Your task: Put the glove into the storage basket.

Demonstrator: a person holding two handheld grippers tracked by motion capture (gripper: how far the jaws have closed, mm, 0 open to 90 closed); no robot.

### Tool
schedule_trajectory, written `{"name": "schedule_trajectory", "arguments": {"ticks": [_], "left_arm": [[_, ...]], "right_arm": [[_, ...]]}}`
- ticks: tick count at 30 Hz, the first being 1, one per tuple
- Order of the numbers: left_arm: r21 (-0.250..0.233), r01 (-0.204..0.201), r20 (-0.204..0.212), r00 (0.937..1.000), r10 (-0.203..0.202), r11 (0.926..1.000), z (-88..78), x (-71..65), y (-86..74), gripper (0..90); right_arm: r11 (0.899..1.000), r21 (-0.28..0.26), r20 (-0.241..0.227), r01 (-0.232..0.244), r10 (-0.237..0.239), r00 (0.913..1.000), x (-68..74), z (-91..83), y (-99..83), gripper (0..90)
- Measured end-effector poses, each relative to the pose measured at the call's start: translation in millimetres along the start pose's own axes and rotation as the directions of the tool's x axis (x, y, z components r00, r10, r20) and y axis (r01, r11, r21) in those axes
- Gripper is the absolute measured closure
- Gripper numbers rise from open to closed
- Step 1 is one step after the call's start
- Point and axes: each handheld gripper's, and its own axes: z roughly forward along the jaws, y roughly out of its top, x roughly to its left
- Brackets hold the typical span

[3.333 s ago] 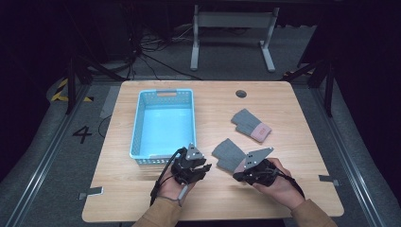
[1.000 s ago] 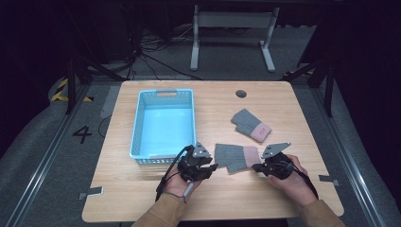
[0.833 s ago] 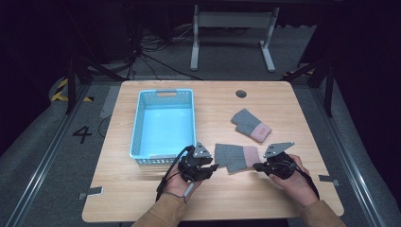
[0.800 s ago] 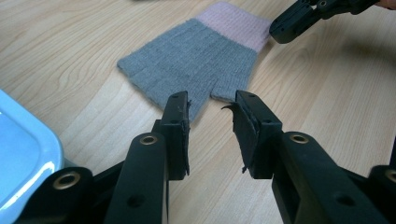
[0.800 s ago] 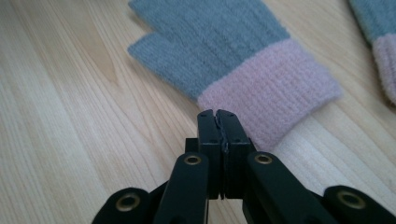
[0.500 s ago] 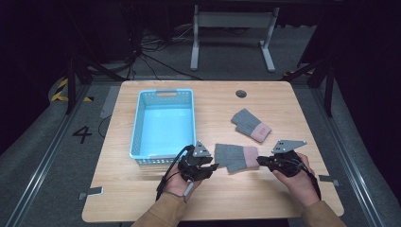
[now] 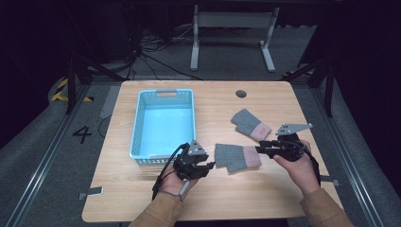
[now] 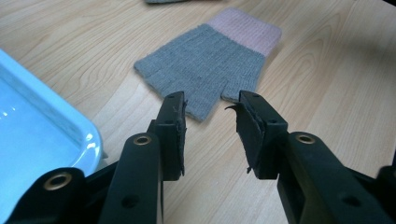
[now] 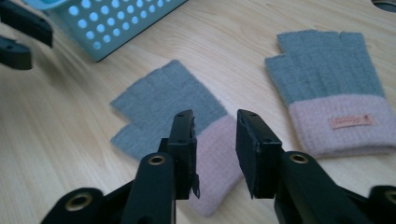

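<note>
Wooden tabletop [image 7: 142,198] carries a blue basket [image 7: 163,123] and two grey fingerless gloves. Nearer glove [image 7: 236,157] lies flat between the grippers. Left gripper [image 7: 208,165] is spread, empty; right gripper [image 7: 257,150] has just been opening above its pink cuff, gripping nothing.

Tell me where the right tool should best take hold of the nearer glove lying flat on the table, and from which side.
Probably at the pink cuff of the nearer glove. It lies flat, cuff end toward the right tool, whose jaws have just been opening and hold nothing. Come from the right, low along the table, so one jaw can slip under the cuff's edge.
</note>
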Motion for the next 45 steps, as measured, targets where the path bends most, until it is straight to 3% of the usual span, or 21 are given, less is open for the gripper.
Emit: {"name": "schedule_trajectory", "arguments": {"ticks": [10,21,28,38,42,45], "left_arm": [[0.005,-0.009,-0.001,1.0,0.009,0.9999,-1.2,1.1,-2.4,61.6],[0.001,0.012,-0.006,0.9999,-0.012,0.9999,-5.7,6.6,-3.5,60.5],[0.001,0.014,-0.004,0.9999,-0.014,0.9999,-6.5,7.2,-3.9,60.1],[0.0,0.017,-0.005,0.9998,-0.017,0.9999,-7.0,8.7,-4.5,59.6],[-0.001,0.017,-0.006,0.9998,-0.017,0.9998,-6.8,8.7,-4.7,59.2],[0.0,0.015,-0.006,0.9999,-0.015,0.9999,-7.2,8.9,-4.5,58.8]], "right_arm": [[0.996,0.075,0.051,-0.053,0.049,0.9975,-35.4,10.6,36.7,58.3],[0.985,0.147,0.083,-0.09,0.078,0.9935,-68.2,32.6,55.3,51.3],[0.973,0.2,0.104,-0.114,0.094,0.99,-80.3,52.4,58.0,51.0],[0.963,0.244,0.094,-0.116,0.096,0.991,-86.5,73.1,58.8,49.6],[0.953,0.273,0.084,-0.13,0.111,0.9903,-90.1,84.4,55.1,47.7],[0.948,0.286,0.107,-0.138,0.111,0.988,-93.0,89.6,53.1,46.6]]}}
